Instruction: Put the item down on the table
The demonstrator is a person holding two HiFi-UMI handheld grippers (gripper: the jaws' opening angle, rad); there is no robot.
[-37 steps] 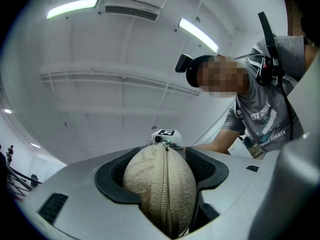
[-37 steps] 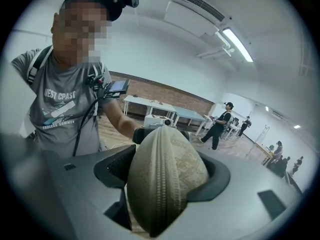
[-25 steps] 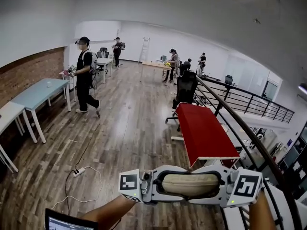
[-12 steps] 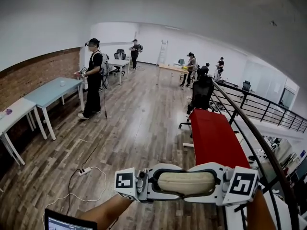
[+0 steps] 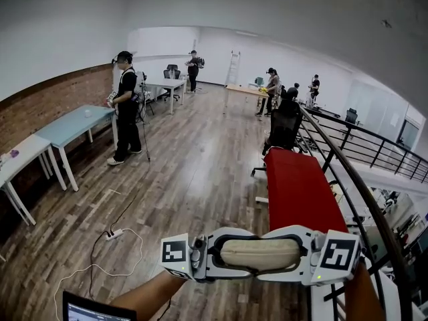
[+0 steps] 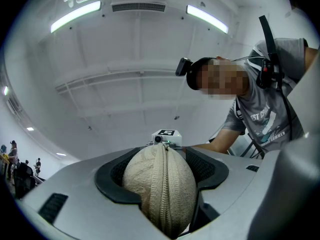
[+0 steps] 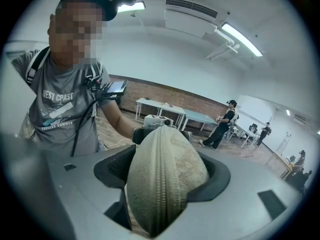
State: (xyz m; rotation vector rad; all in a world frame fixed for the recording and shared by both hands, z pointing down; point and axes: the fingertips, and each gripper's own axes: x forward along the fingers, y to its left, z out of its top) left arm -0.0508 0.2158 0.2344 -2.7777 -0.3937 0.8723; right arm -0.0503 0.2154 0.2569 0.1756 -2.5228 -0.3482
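Two tools, left tool (image 5: 212,255) and right tool (image 5: 309,254), each pinch one end of the beige zippered fabric pouch (image 5: 259,253), held aloft above the wooden floor (image 5: 180,179). We judge this the carrying step. Next we need to reach the red-topped bench (image 5: 299,191) and lower the pouch level.

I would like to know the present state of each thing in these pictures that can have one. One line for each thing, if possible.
left hand-held gripper: shut on one end of the pouch
right hand-held gripper: shut on the other end of the pouch
pouch: held level in the air between both grippers
zip: closed
red table: the pouch is not set on it
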